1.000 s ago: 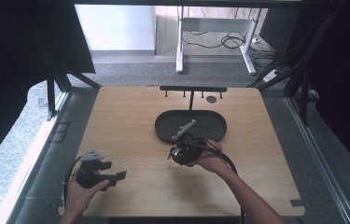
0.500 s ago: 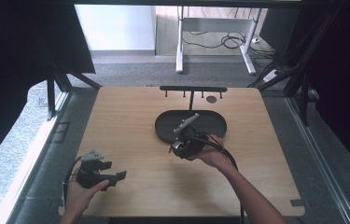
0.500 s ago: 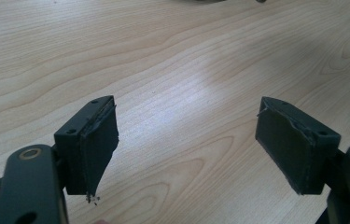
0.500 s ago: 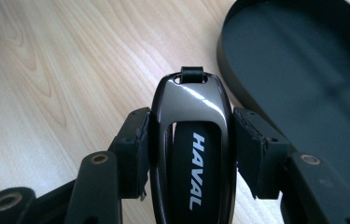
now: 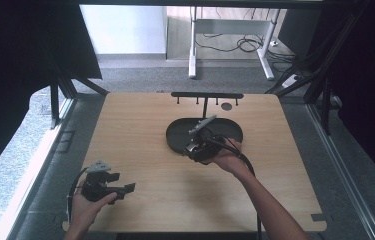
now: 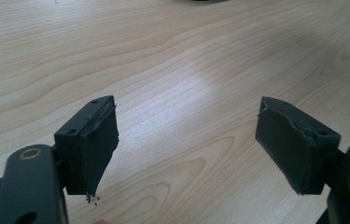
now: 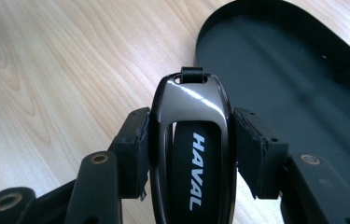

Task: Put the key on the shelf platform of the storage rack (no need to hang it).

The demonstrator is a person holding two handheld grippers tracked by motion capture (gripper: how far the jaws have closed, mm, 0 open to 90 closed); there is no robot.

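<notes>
**A:** Over the last second your right hand-held gripper (image 5: 198, 149) has slid forward from the bare wood to the near rim of the black oval tray (image 5: 175, 136). It's clamped on a glossy black car key fob (image 7: 192, 140). In the right gripper view you can see the jaws pressing both flanks, the HAVAL lettering running up the middle and the small loop end pointing ahead.

**B:** So where is the fob against the tray?

**A:** Its tip sits just at the tray's edge, still over the worktop (image 5: 140, 195) rather than inside. I'd judge you're carrying it toward the tray to put it down, though nothing says so. Whether it's lifted clear of the wood, I cannot tell.

**B:** And your other hand?

**A:** Your left hand-held gripper (image 5: 125, 189) hasn't shifted: it rests near the front left corner, jaws spread wide with nothing between them, well apart from the tray.

**B:** Anything in your way?

**A:** The tray's raised lip is the one thing to clear. Behind the tray stands a black rack with short pegs (image 5: 206, 95), its post rising at the tray's far side, and a small dark disc (image 5: 226, 106) lies near it. Neither crowds your path.
</notes>
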